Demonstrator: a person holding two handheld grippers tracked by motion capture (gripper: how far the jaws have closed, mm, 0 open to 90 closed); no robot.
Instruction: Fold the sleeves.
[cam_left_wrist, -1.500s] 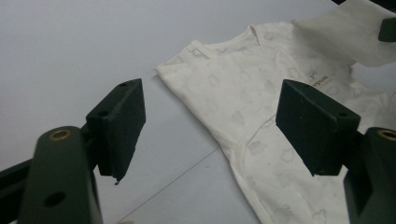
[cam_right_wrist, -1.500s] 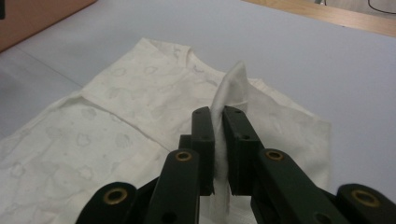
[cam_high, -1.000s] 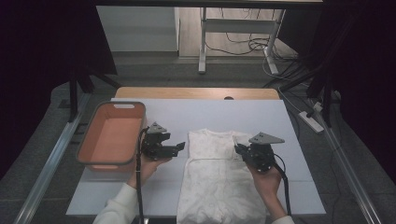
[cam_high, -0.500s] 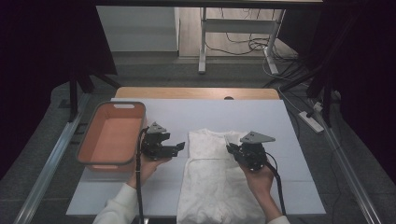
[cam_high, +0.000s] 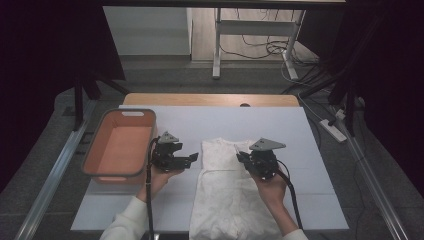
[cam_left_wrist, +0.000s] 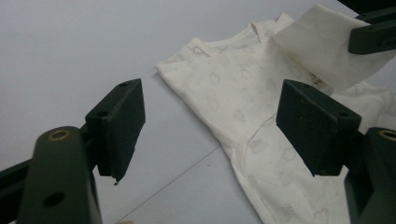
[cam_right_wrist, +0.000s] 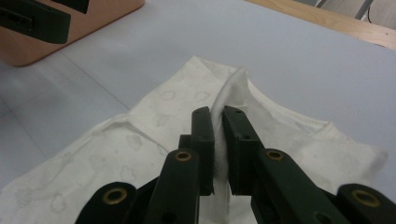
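over the last second my right claw (cam_high: 244, 158), clenched on a lifted sleeve of the cream shirt (cam_high: 227, 200) lying right of the orange bin (cam_high: 119, 172), has slid inward over it, folding underway, while my left claw (cam_high: 192, 159) waits released beside the shirt.

My left gripper (cam_high: 192, 159): black body, grey three-cornered plate on top, black cable trailing, blocky square pads (cam_left_wrist: 121, 123), brass-ringed screw holes. My right gripper (cam_high: 241, 156): same build. White sleeve cuffs (cam_high: 131, 218) on both arms.
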